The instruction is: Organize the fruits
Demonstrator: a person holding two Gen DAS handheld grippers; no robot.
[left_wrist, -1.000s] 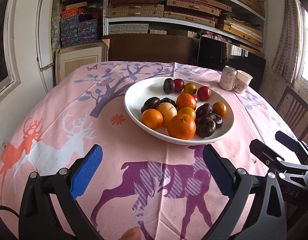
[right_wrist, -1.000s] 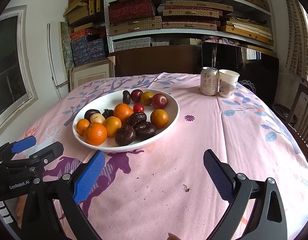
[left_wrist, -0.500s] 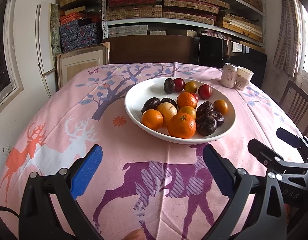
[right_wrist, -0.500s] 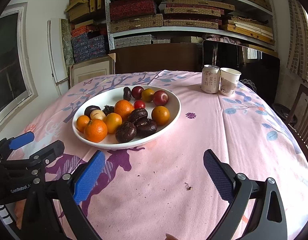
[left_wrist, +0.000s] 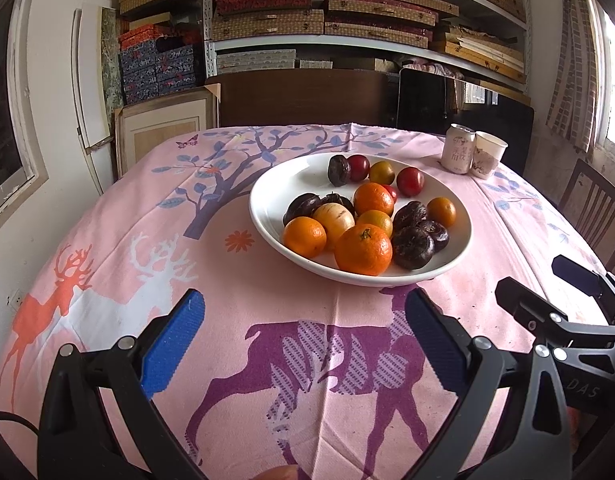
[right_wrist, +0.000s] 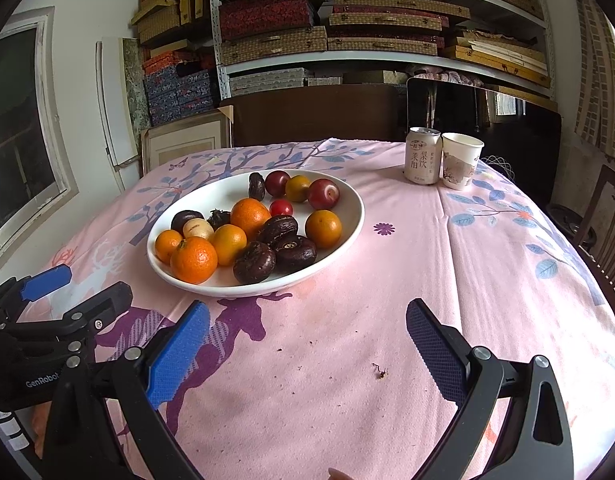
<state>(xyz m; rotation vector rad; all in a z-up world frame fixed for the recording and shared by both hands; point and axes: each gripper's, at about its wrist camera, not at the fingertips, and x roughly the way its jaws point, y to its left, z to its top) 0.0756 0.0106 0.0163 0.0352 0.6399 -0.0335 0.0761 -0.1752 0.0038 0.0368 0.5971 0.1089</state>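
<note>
While both sit wide and empty, left gripper [left_wrist: 305,334] and right gripper [right_wrist: 307,338] before white bowl [left_wrist: 267,188] of oranges [left_wrist: 362,249], plums [left_wrist: 409,181], dark fruits [left_wrist: 412,247].

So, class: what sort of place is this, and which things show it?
Probably a home dining room doubling as storage: a cloth-covered table with a fruit bowl, a wooden chair, shelves of stacked boxes.

The lower frame edge cuts off both gripper bodies. In the white bowl [right_wrist: 349,236], a small red fruit [left_wrist: 392,193] sits mostly hidden behind an orange [left_wrist: 373,199]. Print on the can [right_wrist: 422,156] is too small to read.
</note>
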